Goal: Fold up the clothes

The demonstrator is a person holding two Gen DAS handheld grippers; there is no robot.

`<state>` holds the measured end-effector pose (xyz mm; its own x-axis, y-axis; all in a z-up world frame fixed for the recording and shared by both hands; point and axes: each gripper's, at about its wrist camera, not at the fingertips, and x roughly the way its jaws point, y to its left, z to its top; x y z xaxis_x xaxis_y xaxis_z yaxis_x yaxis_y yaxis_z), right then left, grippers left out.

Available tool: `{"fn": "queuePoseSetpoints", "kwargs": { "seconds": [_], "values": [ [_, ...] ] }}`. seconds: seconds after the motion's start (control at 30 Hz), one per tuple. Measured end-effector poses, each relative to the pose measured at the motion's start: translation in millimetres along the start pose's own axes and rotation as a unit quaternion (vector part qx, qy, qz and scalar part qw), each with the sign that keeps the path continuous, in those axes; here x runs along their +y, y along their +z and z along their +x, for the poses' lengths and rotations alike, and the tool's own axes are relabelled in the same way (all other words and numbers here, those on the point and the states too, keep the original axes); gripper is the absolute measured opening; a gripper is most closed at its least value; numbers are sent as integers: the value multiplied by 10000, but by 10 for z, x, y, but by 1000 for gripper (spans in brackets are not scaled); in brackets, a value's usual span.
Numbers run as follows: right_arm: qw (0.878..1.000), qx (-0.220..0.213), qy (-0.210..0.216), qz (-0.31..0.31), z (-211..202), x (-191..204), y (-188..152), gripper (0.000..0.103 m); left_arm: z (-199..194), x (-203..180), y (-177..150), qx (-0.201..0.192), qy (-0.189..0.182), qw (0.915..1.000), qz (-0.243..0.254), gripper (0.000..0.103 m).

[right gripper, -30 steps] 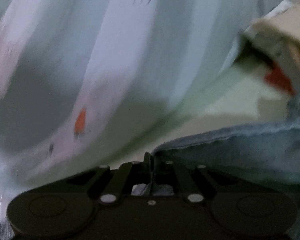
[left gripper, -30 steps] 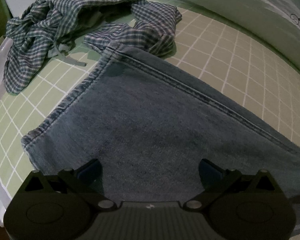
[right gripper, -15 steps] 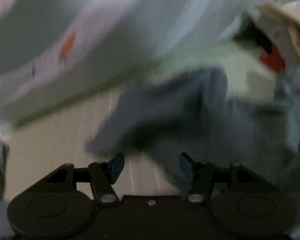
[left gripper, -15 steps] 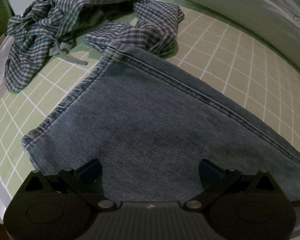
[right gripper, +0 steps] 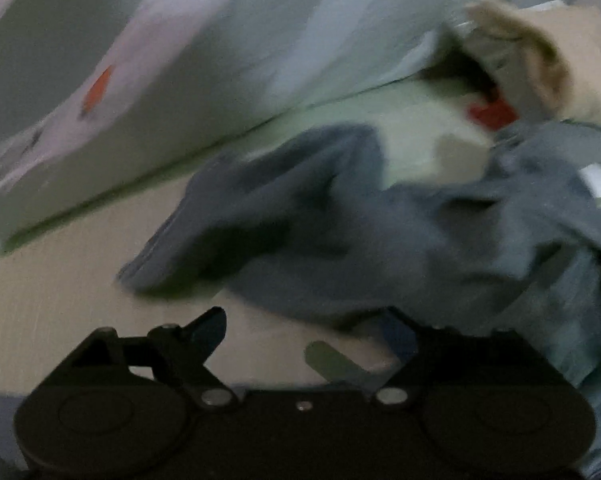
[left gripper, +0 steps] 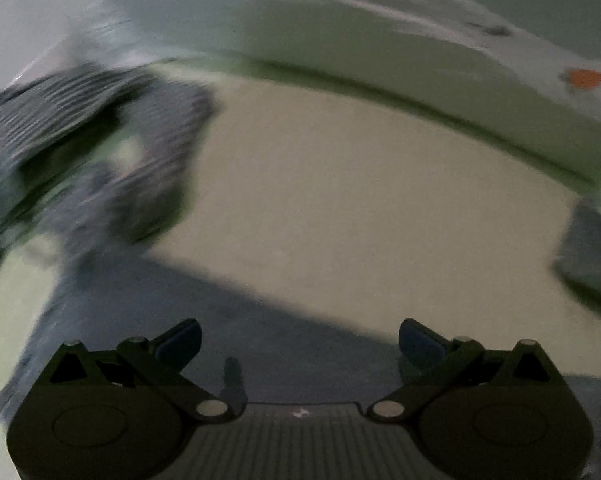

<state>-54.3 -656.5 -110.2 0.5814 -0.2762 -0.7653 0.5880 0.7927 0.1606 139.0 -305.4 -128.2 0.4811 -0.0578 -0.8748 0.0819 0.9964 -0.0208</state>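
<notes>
**Both grippers apart over the blue denim**

The left gripper [left gripper: 299, 340] hung with its jaws spread wide and nothing between them, above a flat stretch of blue denim jeans [left gripper: 148, 320] on the pale mat [left gripper: 340, 208]. A blurred checked shirt [left gripper: 92, 148] lay crumpled beyond, to the left. The right gripper [right gripper: 304, 330] had jaws opening, empty, just before the rumpled denim [right gripper: 340, 240].
</notes>
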Motion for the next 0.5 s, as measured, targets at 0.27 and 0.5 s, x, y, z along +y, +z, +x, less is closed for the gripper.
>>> {"fn": "queuePoseSetpoints", "kwargs": {
  "seconds": [0.27, 0.5],
  "values": [
    [9973, -228, -618, 333, 64, -440, 223, 86, 401, -1194, 467, 260, -1343, 9874, 794, 86],
    [9952, -177, -752, 594, 120, -630, 277, 87, 717, -1743, 520, 627, -1759, 9772, 1006, 71]
  ]
}}
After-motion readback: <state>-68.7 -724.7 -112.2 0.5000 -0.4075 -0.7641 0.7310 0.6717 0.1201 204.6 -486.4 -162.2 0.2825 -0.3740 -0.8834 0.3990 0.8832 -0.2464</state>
